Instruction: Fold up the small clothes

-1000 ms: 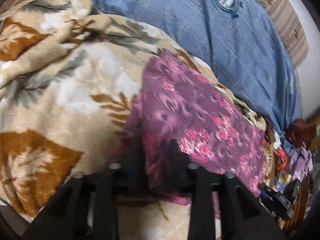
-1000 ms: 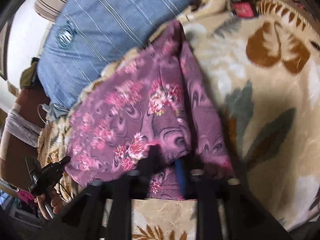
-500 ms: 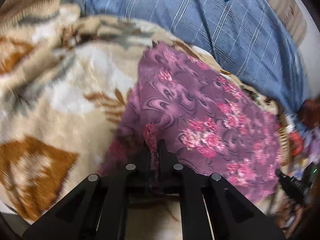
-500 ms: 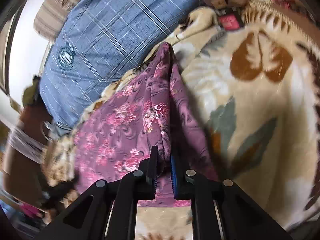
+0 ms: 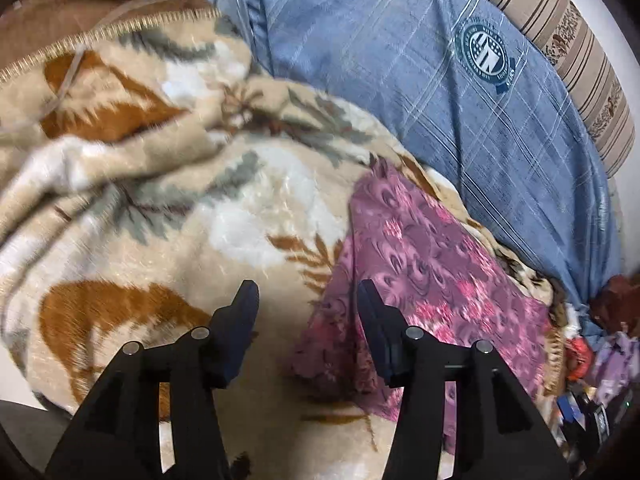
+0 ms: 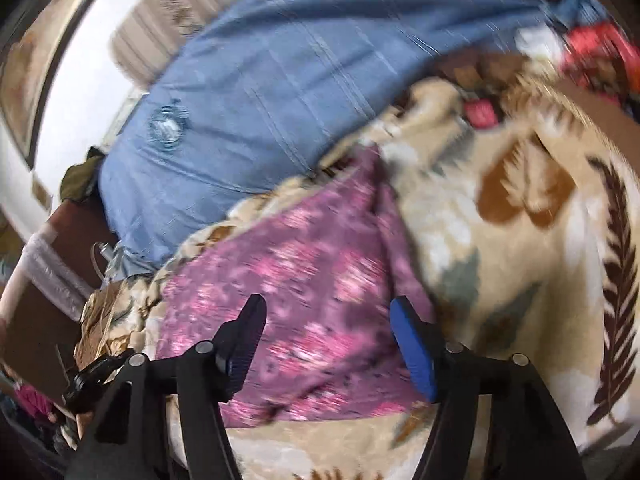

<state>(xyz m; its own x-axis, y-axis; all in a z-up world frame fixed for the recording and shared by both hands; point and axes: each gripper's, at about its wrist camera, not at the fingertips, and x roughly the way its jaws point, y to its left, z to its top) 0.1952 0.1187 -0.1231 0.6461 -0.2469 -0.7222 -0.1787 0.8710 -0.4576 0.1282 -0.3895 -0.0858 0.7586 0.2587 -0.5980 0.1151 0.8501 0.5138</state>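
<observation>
Left wrist view: left gripper [image 5: 306, 294] has just been opening; jaws now apart, nothing between the pads. It hangs over the leaf-print blanket [image 5: 160, 208]. The purple floral garment [image 5: 432, 280] lies at about 3 o'clock from the fingertips, its near-left edge just under the right-hand finger, not pinched.

Right wrist view, blurred: right gripper [image 6: 326, 312] has also just been opening; jaws spread, clear above the purple floral garment [image 6: 304, 292], which lies flat on the blanket. Blue pillow [image 6: 280, 80] at 11 o'clock beyond it.

Judgement: a fold has been laid and let go; this is the release between folds. The next move calls for picking a fresh edge or corner, both grippers pinching thin cloth only, not blanket pile.
</observation>
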